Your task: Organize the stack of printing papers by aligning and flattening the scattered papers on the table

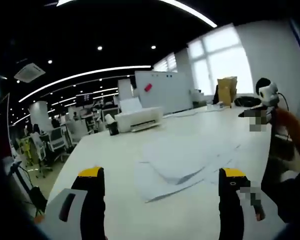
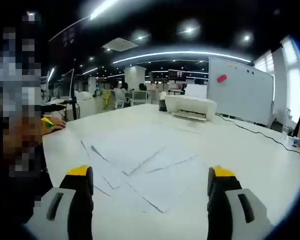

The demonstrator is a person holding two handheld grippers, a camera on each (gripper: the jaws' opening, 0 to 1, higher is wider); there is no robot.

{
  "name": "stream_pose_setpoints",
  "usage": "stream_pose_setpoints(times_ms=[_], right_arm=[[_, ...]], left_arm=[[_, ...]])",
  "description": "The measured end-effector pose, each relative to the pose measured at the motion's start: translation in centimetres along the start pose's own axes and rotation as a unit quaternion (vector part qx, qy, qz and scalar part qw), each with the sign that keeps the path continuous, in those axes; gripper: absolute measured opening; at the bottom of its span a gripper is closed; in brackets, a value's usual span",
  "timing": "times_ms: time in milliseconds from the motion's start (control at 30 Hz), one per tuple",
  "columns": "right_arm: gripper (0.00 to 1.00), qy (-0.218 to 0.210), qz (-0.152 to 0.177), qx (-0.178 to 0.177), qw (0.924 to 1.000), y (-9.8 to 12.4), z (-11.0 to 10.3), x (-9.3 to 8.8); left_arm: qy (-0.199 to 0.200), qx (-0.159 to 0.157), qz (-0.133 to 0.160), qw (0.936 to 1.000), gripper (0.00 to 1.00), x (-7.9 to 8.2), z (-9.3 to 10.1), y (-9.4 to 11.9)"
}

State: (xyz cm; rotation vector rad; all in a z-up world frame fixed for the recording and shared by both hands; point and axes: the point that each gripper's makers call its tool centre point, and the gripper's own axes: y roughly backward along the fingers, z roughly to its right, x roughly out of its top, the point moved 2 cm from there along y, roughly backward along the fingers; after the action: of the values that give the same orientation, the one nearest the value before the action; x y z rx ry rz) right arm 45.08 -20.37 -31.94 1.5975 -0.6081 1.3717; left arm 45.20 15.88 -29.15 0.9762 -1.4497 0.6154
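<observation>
Several white printing papers (image 1: 182, 162) lie scattered and overlapping on the white table (image 1: 115, 150), ahead of my left gripper (image 1: 162, 175), which is open and holds nothing. In the right gripper view the same papers (image 2: 140, 160) spread loosely across the table (image 2: 250, 155), some with lifted edges. My right gripper (image 2: 150, 175) hangs just short of them, open and empty, its yellow-tipped fingers (image 2: 80, 172) wide apart.
A white printer (image 1: 138, 119) stands at the table's far end, also the printer (image 2: 190, 106). A whiteboard (image 2: 240, 90) stands behind it. A person (image 2: 20, 125) is at the table's side. A cardboard box (image 1: 227, 90) and office chairs (image 1: 50, 142) stand further off.
</observation>
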Motion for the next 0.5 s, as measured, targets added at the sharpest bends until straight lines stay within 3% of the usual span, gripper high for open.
stream_pose_setpoints(times_ms=[500], right_arm=[[0.90,0.007,0.012,0.014,0.9998,-1.0,-1.0,1.5]], left_arm=[[0.002,0.005,0.004,1.0000,0.97,0.0,-0.2,0.5]])
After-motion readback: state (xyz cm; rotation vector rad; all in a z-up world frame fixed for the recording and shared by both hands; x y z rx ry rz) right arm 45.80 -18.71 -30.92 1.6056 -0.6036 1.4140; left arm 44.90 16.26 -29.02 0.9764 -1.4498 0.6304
